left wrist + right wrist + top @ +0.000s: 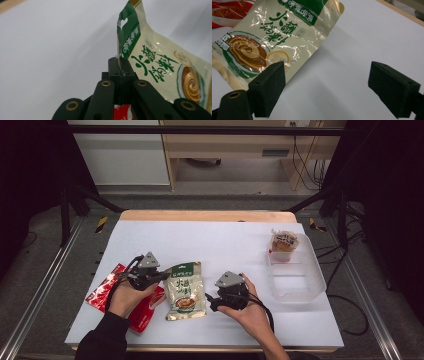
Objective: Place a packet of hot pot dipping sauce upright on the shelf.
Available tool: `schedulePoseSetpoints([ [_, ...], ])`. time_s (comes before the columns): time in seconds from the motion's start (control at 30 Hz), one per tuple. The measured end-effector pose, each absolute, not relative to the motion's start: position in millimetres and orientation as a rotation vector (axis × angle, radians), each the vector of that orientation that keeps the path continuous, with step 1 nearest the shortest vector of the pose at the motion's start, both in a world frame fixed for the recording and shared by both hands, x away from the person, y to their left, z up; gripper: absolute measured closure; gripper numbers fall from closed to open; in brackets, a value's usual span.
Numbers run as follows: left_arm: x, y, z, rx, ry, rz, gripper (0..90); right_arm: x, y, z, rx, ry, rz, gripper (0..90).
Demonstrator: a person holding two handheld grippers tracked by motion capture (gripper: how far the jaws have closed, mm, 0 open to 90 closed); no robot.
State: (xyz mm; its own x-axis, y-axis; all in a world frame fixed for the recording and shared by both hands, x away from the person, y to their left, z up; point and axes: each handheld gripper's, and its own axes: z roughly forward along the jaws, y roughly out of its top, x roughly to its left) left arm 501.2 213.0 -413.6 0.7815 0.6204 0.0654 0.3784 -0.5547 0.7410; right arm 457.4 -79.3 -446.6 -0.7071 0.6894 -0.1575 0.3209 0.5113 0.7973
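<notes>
The left claw (120, 65) has its jaws clamped flat on the thin sealed edge of the cream-and-green pouch (160, 65), right beside the green header strip with its hang-hole. That seal is the stiffest part of the packet, so it is a sound place to pinch; the rest would likely crumple or slide.

The pouch hangs tilted away from this claw, its far, lower end seemingly resting on the white counter (225, 240). Judging by that, the lift wants to be slow and straight up, so the filled belly does not swing and peel the glossy film out of the pads.

The right claw (327, 87) waits just beside the pouch with its jaws spread wide and nothing between them. It could support the sagging bottom edge if the load twists.

The pouch is a crinkly, shiny laminate with creased highlights, flat at the seams and plump in the middle. Under and behind the left claw lies a red foil packet (102, 292), equally slick. Well beyond the right claw sits a clear, rigid plastic tub (295, 280) with rounded corners, holding a small wrapped snack (283, 242).
</notes>
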Motion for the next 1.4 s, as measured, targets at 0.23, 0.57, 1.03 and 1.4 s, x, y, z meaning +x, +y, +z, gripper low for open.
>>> schedulePoseSetpoints([
  [0.23,486,204,-387,2.205,0.641,0.448,90.0,461,-82,-420,0.765,2.314,1.111,17.0],
  [0.57,471,195,-366,2.211,0.531,0.450,90.0,475,-73,-383,0.642,2.416,1.034,21.4],
  [1.03,467,194,-359,2.207,0.475,0.441,90.0,496,-52,-381,0.510,2.626,1.030,58.9],
  [1.4,470,201,-363,2.187,0.530,0.420,77.5,492,-49,-375,0.413,2.661,1.026,90.0],
])
